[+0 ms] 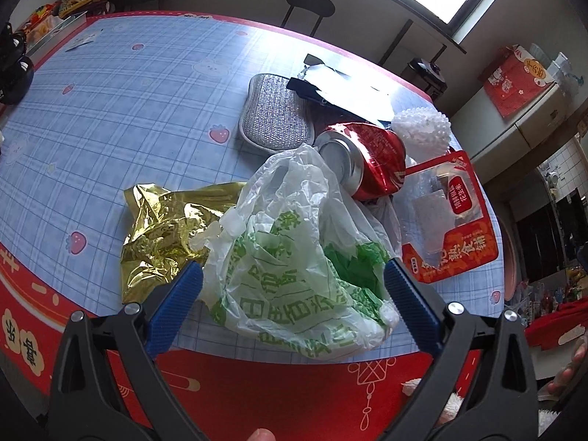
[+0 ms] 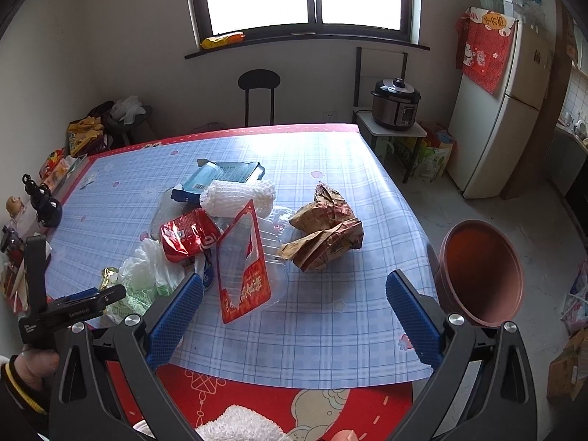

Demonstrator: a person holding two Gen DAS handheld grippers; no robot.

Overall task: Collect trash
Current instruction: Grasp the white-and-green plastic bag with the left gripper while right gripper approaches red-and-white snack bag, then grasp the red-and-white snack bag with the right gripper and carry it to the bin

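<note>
Sitting in a heap on the near half of the table: all the trash, nothing in the bin so far.
Trash pile: white plastic bag with green print (image 1: pixel 294 268) is at the front edge, crumpled gold foil wrapper (image 1: pixel 161 235) touching its left side, crushed red can (image 1: pixel 364 158) lying on its side just behind the bag.
More trash: red snack pouch with a clear window (image 1: pixel 452 220) right of the can, white foam net (image 1: pixel 422 128) behind it, a grey mesh pad (image 1: pixel 275 114) and a dark blue packet (image 2: pixel 220 176) further back.
Off to the side: crumpled brown paper bag (image 2: pixel 327 228) sits a bit apart from the pile, toward the right, seen from the right wrist view.
Left gripper (image 1: pixel 294 283): jaws wide apart, blue pads either side of the plastic bag, not squeezing it; can't tell if the pads actually touch it.
Right gripper (image 2: pixel 294 294): wide open too, holding nothing, just bare tablecloth between the fingers, with the red pouch near its left finger.
Bin: brown round bucket (image 2: pixel 481 272) just off the table's right edge, looks empty inside.
Table (image 1: pixel 128 110): blue plaid cloth with strawberries and a red border.
Background: black stool (image 2: pixel 259 88), rice cooker (image 2: pixel 395 108), fridge (image 2: pixel 492 139) by the wall.
</note>
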